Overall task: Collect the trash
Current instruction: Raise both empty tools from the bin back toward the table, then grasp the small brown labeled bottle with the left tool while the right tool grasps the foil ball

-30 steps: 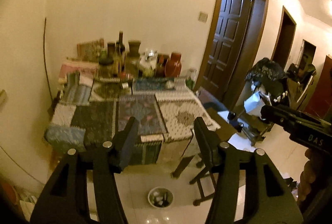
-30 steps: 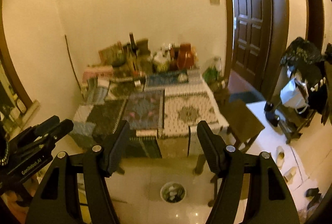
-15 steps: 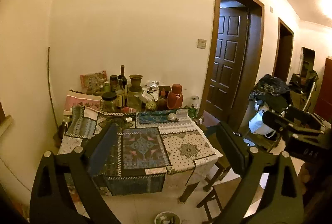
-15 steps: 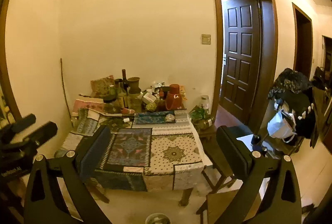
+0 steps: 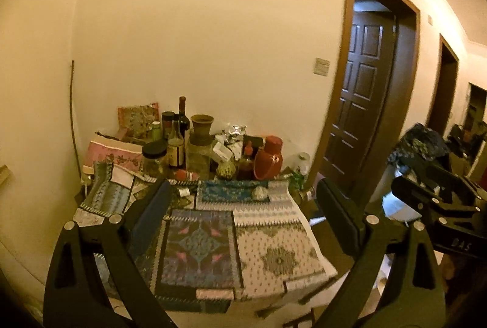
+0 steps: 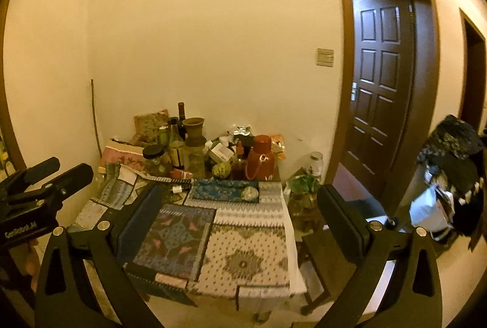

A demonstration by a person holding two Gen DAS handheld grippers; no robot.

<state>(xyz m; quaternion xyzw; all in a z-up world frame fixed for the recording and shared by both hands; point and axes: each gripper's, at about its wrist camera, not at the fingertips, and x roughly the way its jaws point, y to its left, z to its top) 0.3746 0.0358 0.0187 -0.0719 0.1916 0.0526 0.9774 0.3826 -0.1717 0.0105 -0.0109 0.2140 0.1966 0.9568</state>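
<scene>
A table covered with patterned cloths (image 5: pixel 268 249) (image 6: pixel 243 261) stands against the wall. A crumpled whitish ball (image 5: pixel 259 193) (image 6: pixel 249 193) lies on the blue cloth near the middle. A small white piece (image 5: pixel 183 191) (image 6: pixel 177 189) lies left of it. Crumpled silver foil (image 5: pixel 234 130) (image 6: pixel 242 130) sits among the jars at the back. My left gripper (image 5: pixel 243 218) is open and empty, held above the table's near part. My right gripper (image 6: pixel 240 221) is open and empty, also short of the table. Each gripper shows in the other's view, the right (image 5: pixel 438 203) and the left (image 6: pixel 39 185).
Bottles, jars, a brown vase (image 5: pixel 201 127) and a red flask (image 5: pixel 269 159) crowd the table's back. A dark stool (image 6: pixel 328 249) stands right of the table. A brown door (image 6: pixel 380 90) is ajar on the right. Bags and clothes (image 6: pixel 450 163) pile at far right.
Both grippers have opened wider and tilted up. The floor and the small bin under the table have dropped out of view. The table top now fills the lower middle.
</scene>
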